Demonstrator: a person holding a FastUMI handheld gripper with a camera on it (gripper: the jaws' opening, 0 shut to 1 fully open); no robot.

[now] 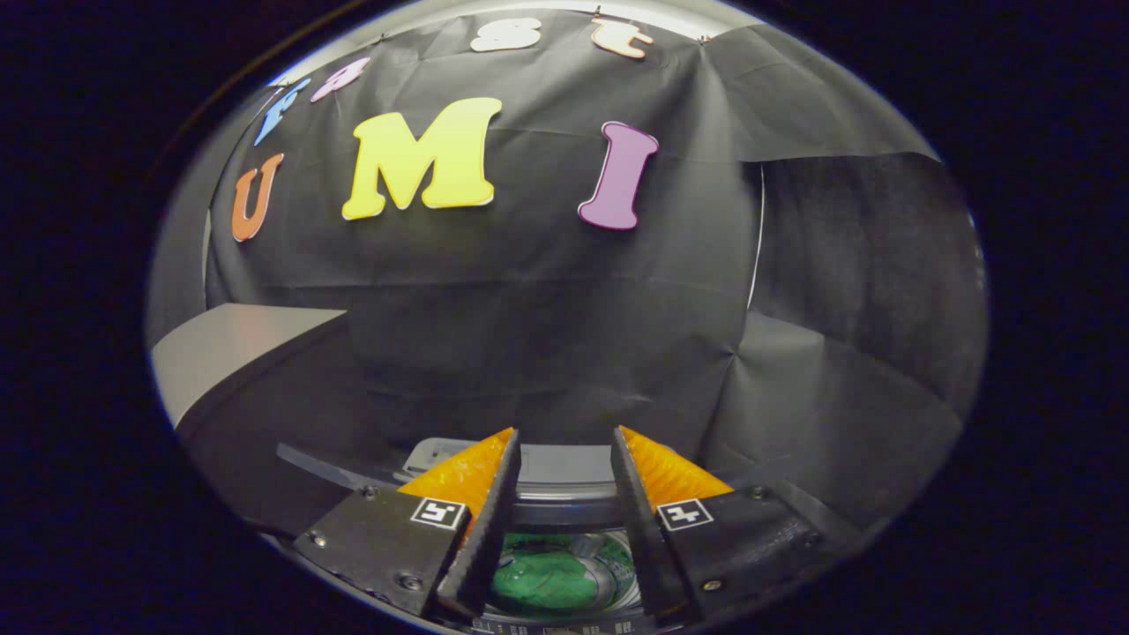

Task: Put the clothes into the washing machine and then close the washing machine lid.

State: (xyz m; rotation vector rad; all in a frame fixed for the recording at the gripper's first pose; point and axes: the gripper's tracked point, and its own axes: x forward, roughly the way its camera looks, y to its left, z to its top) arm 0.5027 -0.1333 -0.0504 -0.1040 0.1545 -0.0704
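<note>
1. Gripper (564, 445) poised above the washing machine (564, 507), 2 fingers spread moderately apart, nothing held between them.
2. Fingertips up near the machine's back edge, with clear air in the gap.
3. Washing machine seen from above and partly hidden behind the fingers: a dark curved rim across the gap, a pale grey panel (564, 463) just beyond it.
4. Drum opening visible between the lower parts of the 2 fingers, uncovered.
5. Green clothes (547, 582) lying inside the drum, bunched in a heap, well below the fingers and not touched by either one.
6. Shiny drum wall (609, 573) curving around the green heap.
7. To the left of the fingers, a thin dark strip (322, 469) slanting toward the machine; possibly the raised lid's edge, though too dim there to say for certain.
8. Farther left, a grey flat surface (225, 348) like a shelf or table top, standing well apart from the machine.
9. Behind everything, the black cloth wall (547, 326) of the booth, creased and folded on the right side.
</note>
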